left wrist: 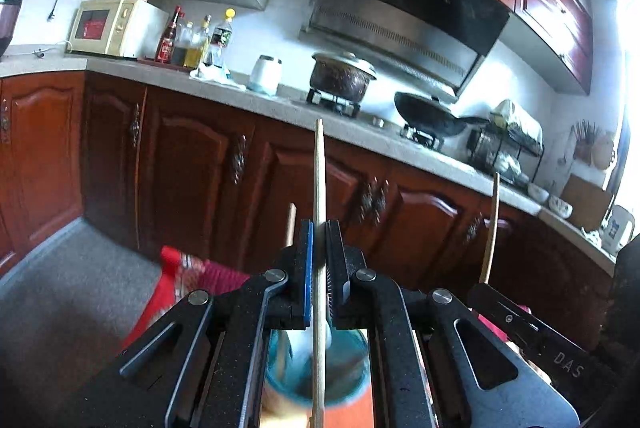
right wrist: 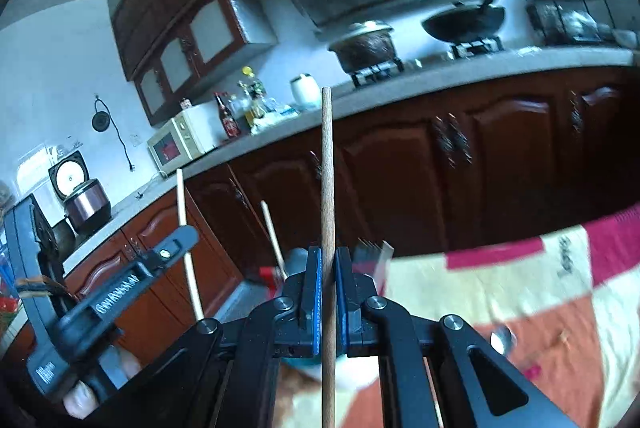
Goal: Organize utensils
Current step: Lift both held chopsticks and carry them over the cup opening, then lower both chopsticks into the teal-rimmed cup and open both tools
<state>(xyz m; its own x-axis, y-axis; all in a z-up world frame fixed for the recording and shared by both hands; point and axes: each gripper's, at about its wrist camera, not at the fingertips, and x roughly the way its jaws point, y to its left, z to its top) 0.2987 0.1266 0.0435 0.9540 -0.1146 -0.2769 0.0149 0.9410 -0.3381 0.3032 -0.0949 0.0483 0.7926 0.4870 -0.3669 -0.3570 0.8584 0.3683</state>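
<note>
Two hand-held grippers, left and right, each clamped one thin wooden chopstick; we judged slippage likely, since both grips sat low.

Left claw clamps an upright chopstick — blue cup below

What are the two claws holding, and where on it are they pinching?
Each claw pinches one wooden chopstick. The left claw grips its chopstick partway along its length; the right claw grips the other chopstick the same way.
</note>
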